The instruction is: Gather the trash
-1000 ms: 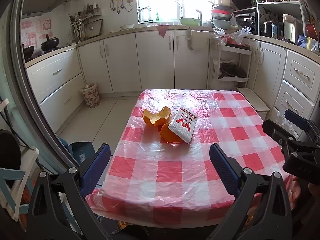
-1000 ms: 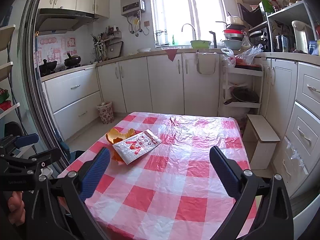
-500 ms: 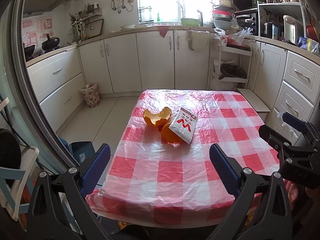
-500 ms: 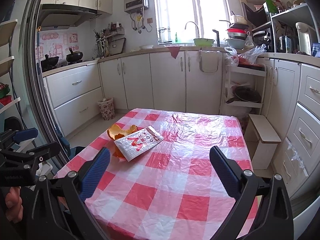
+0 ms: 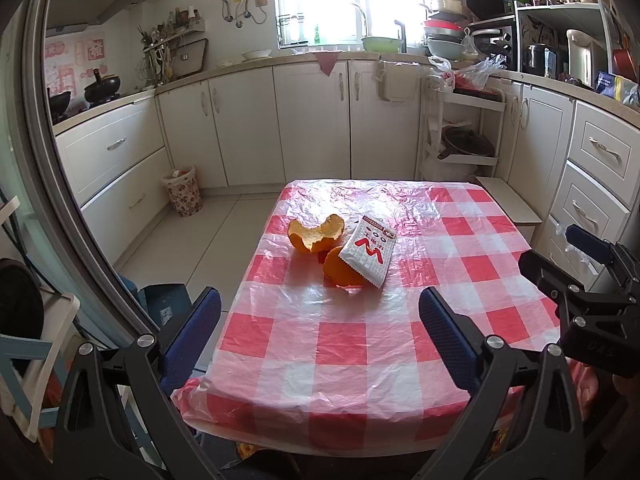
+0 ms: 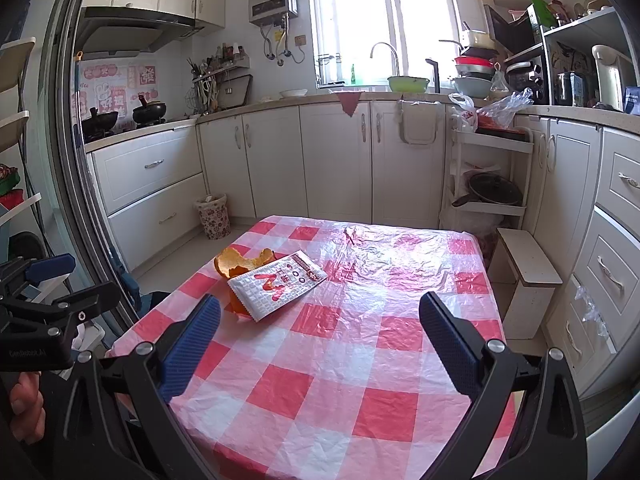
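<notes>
Wrapper (image 5: 369, 249) atop peels (image 5: 316, 236) on table (image 5: 320, 340), bin (image 5: 182, 191) on floor behind-left.

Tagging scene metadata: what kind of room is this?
A home kitchen, most likely: sink faucet under the window, black wok on the stove, white base cabinets, and a checked table.

Glossy, crinkled plastic cloth (image 5: 352, 344) on desk; shiny foil-like wrapper (image 5: 369, 249); matt, dimpled orange peel (image 5: 316, 234); textured blue pads (image 6: 192, 344).
</notes>
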`<state>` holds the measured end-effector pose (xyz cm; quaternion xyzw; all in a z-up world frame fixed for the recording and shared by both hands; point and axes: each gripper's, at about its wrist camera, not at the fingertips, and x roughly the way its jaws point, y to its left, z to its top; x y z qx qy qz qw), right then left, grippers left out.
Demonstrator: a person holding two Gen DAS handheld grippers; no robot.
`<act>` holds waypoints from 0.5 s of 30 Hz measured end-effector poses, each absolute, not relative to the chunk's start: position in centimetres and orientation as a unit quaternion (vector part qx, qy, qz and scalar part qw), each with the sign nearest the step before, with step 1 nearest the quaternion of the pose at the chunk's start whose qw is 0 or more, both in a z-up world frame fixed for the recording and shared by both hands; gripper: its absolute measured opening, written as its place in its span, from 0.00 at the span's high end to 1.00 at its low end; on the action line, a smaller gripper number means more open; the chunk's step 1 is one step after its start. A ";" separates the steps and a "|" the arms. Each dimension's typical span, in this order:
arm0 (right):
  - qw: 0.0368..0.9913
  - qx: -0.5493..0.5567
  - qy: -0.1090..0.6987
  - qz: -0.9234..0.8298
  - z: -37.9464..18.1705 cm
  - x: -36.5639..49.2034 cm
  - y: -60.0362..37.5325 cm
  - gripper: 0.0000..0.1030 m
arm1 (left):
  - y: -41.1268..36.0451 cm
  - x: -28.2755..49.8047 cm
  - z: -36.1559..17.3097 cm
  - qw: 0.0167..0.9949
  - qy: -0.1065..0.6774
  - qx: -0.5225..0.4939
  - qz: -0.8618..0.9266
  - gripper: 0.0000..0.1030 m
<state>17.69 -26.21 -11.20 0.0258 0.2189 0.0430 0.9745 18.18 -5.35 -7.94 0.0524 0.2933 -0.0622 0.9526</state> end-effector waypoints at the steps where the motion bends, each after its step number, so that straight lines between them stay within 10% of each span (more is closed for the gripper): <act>1: 0.974 0.025 0.219 0.043 -11.2 17.7 -26.2 0.07 | -5.4 18.2 -7.9 0.953 0.293 0.053 -0.062 0.08; 15: 0.975 0.023 0.217 0.044 -11.6 17.6 -26.6 0.07 | -5.3 18.2 -8.0 0.953 0.292 0.054 -0.062 0.08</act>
